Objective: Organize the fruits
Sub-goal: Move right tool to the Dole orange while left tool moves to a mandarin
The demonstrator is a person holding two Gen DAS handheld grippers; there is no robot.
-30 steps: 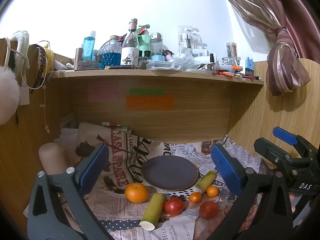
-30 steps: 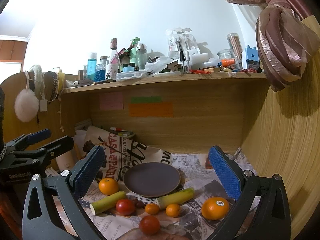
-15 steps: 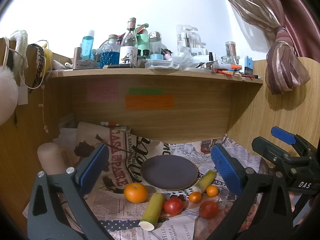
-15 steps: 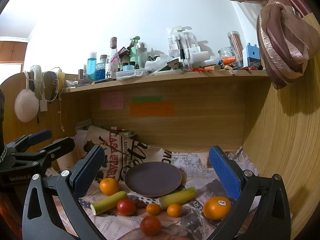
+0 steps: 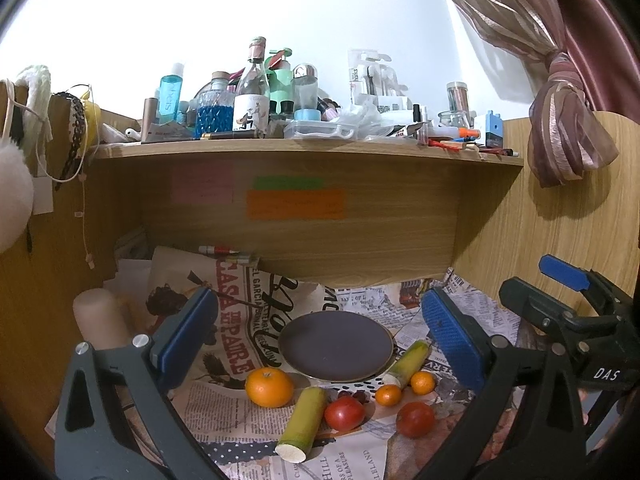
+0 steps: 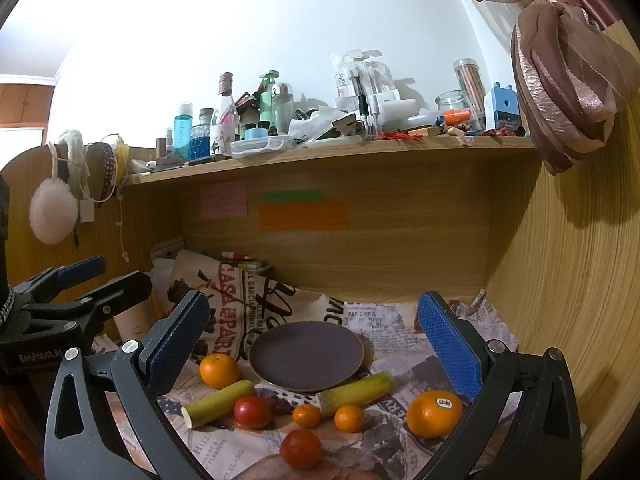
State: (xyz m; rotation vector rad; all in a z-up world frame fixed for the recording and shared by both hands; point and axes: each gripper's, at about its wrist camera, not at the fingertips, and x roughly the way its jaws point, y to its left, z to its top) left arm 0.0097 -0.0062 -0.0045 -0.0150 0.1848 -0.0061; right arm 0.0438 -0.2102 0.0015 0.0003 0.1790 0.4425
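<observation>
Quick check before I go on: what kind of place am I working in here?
Probably a bedroom desk nook at home: a wooden shelf crowded with toiletry bottles, sticky notes on the back panel, and a tied-back curtain at the right.

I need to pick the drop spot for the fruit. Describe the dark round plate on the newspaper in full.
The dark round plate is a shallow, brownish-purple dish with a thin, lighter rim, and its matte surface looks ceramic. It lies flat and upright on the printed newspaper under the wooden shelf, with nothing on it. A greenish-yellow cane piece lies at its front right edge and an orange sits just off its front left; whether either touches it cannot be told. Both grippers hover open, short of it.
</observation>
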